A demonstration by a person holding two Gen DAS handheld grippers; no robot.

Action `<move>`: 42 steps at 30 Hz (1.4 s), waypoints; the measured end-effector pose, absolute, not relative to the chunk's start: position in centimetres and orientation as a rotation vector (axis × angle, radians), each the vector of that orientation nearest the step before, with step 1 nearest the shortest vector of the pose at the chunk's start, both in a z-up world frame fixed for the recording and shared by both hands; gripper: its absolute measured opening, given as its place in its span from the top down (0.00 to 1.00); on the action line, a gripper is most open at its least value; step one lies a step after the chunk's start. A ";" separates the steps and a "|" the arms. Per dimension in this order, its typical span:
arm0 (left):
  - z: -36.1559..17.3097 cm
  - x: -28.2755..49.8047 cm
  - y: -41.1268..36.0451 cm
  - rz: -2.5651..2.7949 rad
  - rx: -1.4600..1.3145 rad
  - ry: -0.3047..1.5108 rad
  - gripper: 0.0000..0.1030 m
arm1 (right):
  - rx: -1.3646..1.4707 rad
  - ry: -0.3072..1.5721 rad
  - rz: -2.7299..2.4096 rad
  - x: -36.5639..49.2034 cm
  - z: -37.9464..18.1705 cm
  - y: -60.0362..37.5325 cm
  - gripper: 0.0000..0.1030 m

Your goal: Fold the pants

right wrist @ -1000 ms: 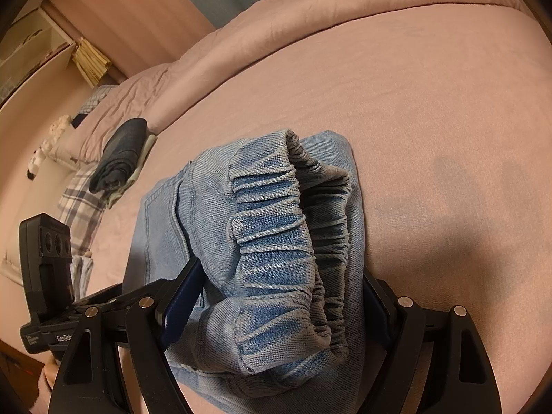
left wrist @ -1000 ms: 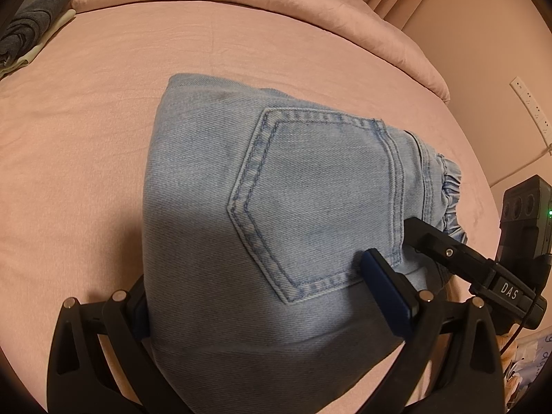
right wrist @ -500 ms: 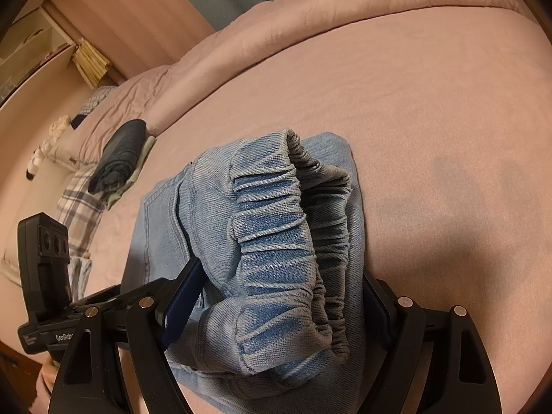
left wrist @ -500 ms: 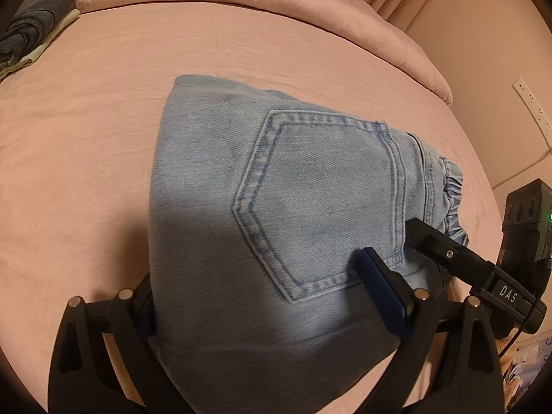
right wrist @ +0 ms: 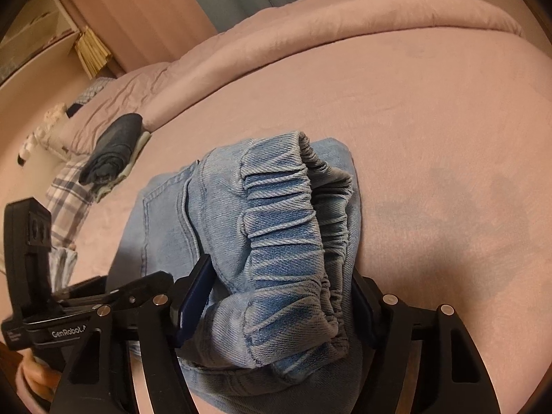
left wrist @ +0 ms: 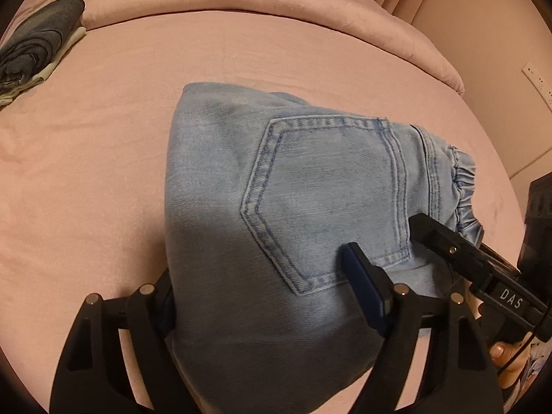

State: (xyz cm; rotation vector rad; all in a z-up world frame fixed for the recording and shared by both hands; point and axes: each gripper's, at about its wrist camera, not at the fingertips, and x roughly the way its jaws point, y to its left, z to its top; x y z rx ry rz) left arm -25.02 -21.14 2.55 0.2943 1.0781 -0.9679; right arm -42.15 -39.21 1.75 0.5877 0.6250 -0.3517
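Light blue denim pants lie folded into a thick bundle on the pink bed, back pocket up, elastic waistband at the right end. My left gripper is shut on the bundle's near edge: one blue pad lies on top and the other sits at the left side. My right gripper is shut on the waistband end, its fingers on either side of the gathered fabric. The right gripper's finger also shows in the left wrist view. The bundle's underside is hidden.
A folded dark garment on pale cloth lies at the far left of the pink bed. A rolled duvet runs along the far edge. A plaid cloth lies beside the dark garment. A wall with a power strip stands at right.
Both grippers keep their hold. In the left view the bundle has shifted slightly right and down the frame, so more bed shows beyond it. The right view is almost unchanged.
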 end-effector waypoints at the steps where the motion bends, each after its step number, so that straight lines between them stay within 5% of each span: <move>1: 2.5 -25.0 -21.1 -0.967 0.294 1.078 0.22 | 0.583 0.625 -0.356 -42.1 1.8 -39.2 0.30; 26: 3.9 -26.7 -21.3 -0.915 0.353 0.963 0.43 | 0.419 0.587 -0.454 -42.2 3.6 -36.3 0.40; 42: 4.2 -27.3 -21.5 -0.908 0.334 0.941 0.43 | 0.399 0.568 -0.464 -42.5 3.9 -35.6 0.40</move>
